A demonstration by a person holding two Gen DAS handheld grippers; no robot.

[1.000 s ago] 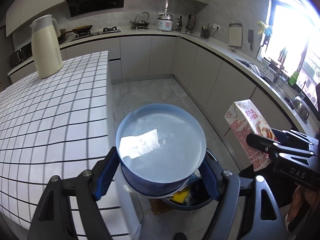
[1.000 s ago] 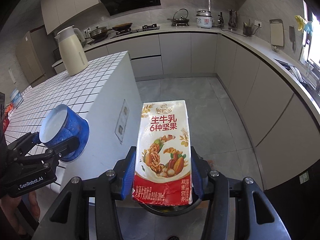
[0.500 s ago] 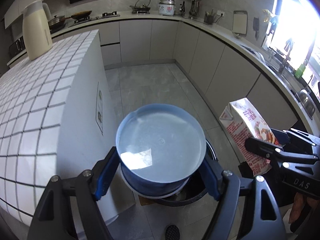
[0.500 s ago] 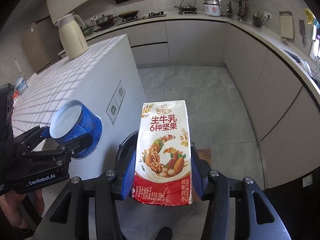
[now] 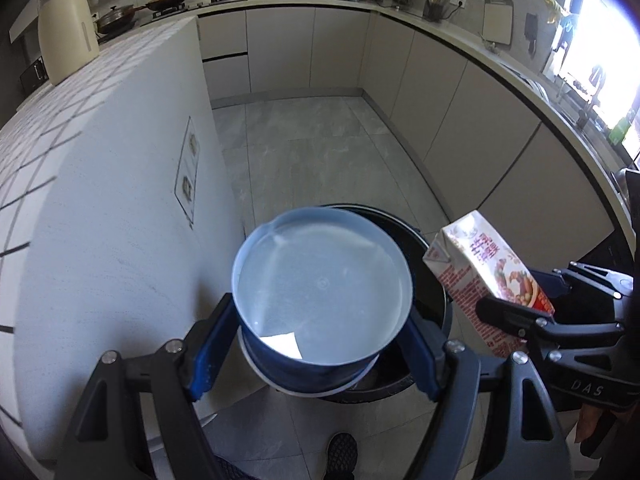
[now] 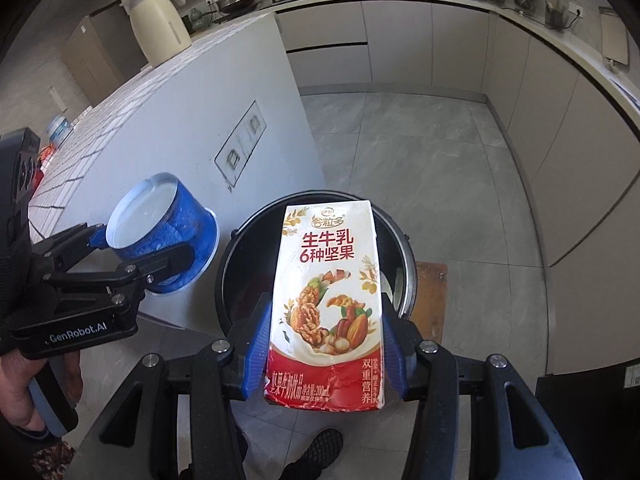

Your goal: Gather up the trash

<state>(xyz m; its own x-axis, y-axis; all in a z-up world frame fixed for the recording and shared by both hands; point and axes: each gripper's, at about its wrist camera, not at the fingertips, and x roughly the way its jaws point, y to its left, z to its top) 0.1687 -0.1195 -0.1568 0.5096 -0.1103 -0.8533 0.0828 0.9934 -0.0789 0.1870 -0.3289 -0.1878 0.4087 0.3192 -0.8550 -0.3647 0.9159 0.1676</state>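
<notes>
Left gripper (image 5: 320, 344): fingers clamped on blue cup (image 5: 320, 300), bottom toward camera, held above rim of black bin (image 6: 316, 264). Right gripper (image 6: 324, 344): fingers clamped on milk carton (image 6: 326, 304), upright, over bin opening. Bin on floor beside white tiled tabletop (image 6: 132, 116). Cream jug (image 6: 158, 20) on tabletop, far end.

Grey tiled floor (image 6: 420, 152) carries a black round trash bin (image 6: 240, 264) near the white end wall of the tiled table (image 5: 48, 112); a brown mat (image 6: 430, 300) lies just right of the bin; a cream jug (image 6: 160, 24) stands far on the table.
</notes>
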